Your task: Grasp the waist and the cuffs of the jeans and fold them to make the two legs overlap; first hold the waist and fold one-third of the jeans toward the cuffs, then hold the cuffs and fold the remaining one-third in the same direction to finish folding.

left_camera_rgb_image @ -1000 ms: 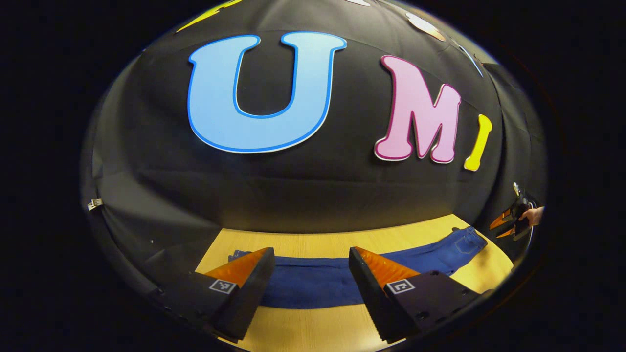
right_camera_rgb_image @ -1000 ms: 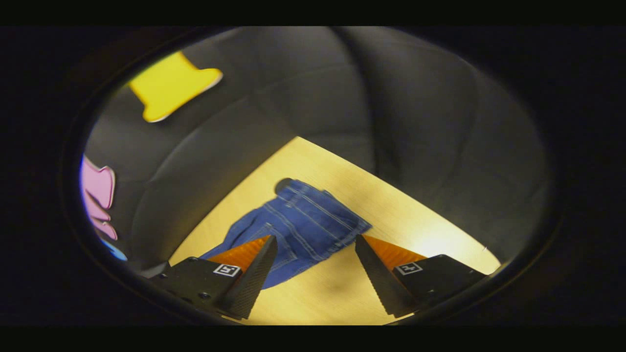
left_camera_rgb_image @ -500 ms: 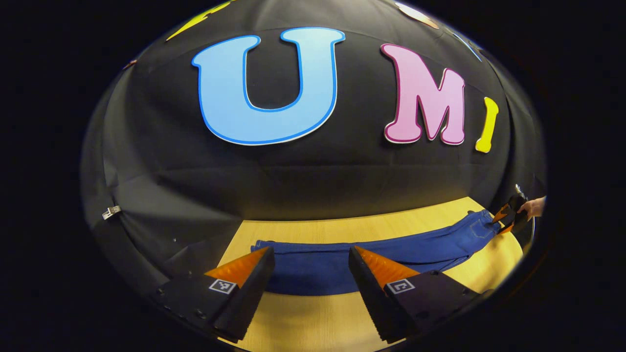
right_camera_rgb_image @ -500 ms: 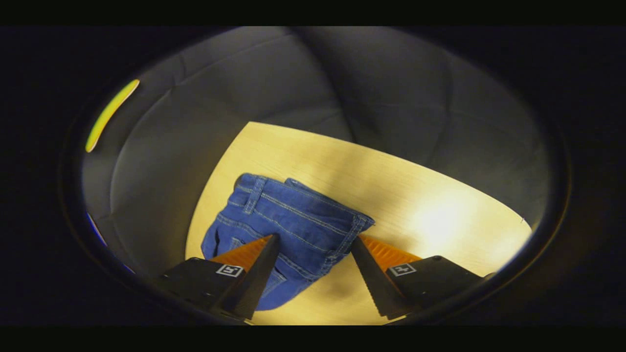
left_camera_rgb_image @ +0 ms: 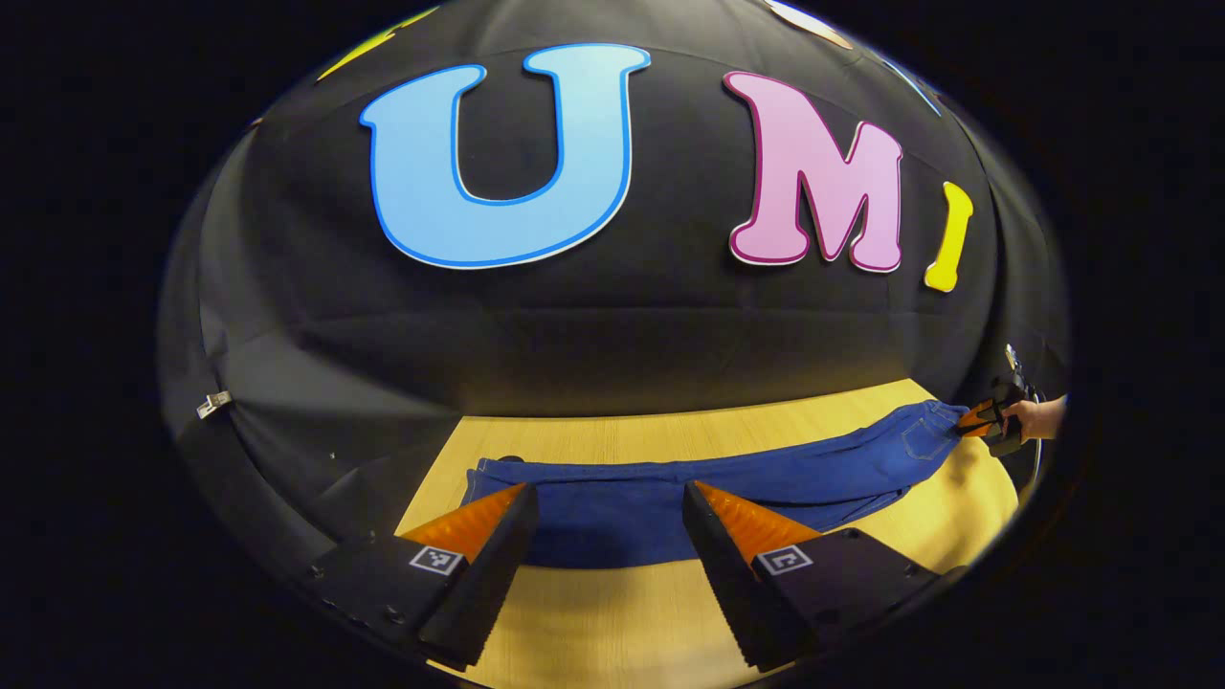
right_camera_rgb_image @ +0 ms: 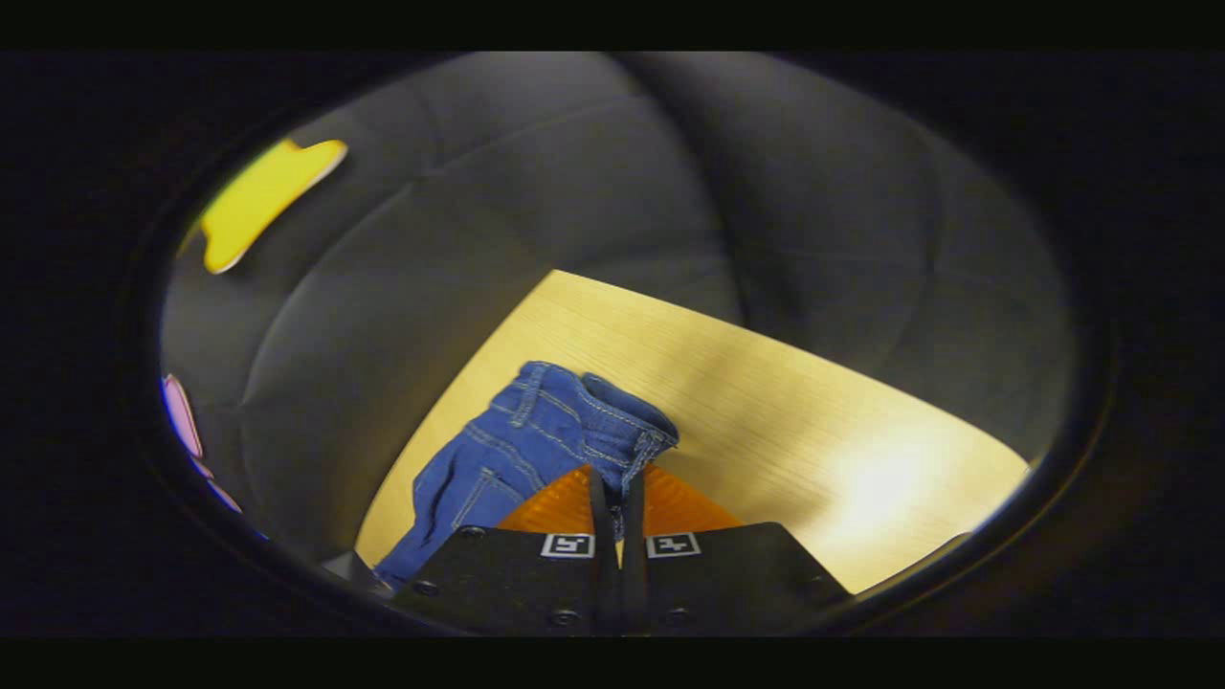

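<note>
Blue jeans (left_camera_rgb_image: 670, 488) lie stretched across the wooden table (left_camera_rgb_image: 593, 622), legs to the left, waist to the right. My left gripper (left_camera_rgb_image: 605, 522) hovers open just above the leg end, its fingers on either side of the fabric without touching it. In the right gripper view, the waist of the jeans (right_camera_rgb_image: 555, 426) is bunched and slightly lifted, and my right gripper (right_camera_rgb_image: 617, 483) is shut on the waistband edge. The left gripper view also catches that right gripper (left_camera_rgb_image: 986, 421) at the waist, held by a hand (left_camera_rgb_image: 1038, 418).
Black cloth walls close in the table at the back and on both sides. Bare wood (right_camera_rgb_image: 813, 402) lies beyond the waist in the right gripper view, and a strip of table runs in front of the legs.
My right gripper went from open around the waist to shut on the waistband, bunching it. My left gripper stayed open and shifted a little over the legs.
</note>
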Motion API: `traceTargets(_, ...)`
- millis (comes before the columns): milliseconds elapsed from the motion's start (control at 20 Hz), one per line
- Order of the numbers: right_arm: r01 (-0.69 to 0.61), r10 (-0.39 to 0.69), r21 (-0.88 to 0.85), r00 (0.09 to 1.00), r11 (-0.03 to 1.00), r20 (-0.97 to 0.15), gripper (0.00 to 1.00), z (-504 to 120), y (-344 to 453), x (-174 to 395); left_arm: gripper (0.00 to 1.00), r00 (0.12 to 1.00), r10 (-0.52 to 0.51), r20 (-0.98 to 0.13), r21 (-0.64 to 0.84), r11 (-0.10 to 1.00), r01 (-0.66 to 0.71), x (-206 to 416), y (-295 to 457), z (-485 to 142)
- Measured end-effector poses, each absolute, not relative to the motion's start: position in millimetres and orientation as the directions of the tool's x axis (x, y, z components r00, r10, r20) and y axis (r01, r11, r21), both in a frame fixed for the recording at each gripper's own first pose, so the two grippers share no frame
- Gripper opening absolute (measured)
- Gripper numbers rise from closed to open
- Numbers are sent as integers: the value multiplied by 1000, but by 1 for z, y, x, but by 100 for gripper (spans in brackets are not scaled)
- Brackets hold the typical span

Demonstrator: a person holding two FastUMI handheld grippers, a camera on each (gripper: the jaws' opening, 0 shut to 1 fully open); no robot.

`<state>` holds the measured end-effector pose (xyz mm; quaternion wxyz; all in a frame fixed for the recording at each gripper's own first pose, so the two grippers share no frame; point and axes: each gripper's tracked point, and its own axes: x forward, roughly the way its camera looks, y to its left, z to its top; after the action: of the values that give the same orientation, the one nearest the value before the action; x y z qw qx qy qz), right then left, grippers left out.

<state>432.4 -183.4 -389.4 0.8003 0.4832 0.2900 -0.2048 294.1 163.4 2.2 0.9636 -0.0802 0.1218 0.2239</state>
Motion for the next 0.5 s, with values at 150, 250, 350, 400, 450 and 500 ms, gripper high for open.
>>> traceTargets(150,544,-125,595,791,592,-599,5,-339,-174,436,95,868,416,-272,-106,883,-457,258,187,-3)
traceTargets(250,484,-159,556,832,676,-531,5,-302,-161,441,95,869,421,-258,-117,880,-461,231,202,-4)
traceTargets(350,416,-176,498,871,761,-458,5,-268,-138,441,95,867,427,-257,-119,876,-467,207,217,-10)
traceTargets(400,371,-182,468,898,802,-400,5,-246,-120,438,95,862,437,-257,-114,872,-476,196,225,-13)
traceTargets(450,323,-178,442,924,837,-338,0,-229,-99,427,95,856,450,-255,-109,866,-488,185,234,-17)
traceTargets(500,280,-161,426,942,860,-294,0,-216,-79,415,95,853,458,-250,-109,862,-495,175,241,-18)
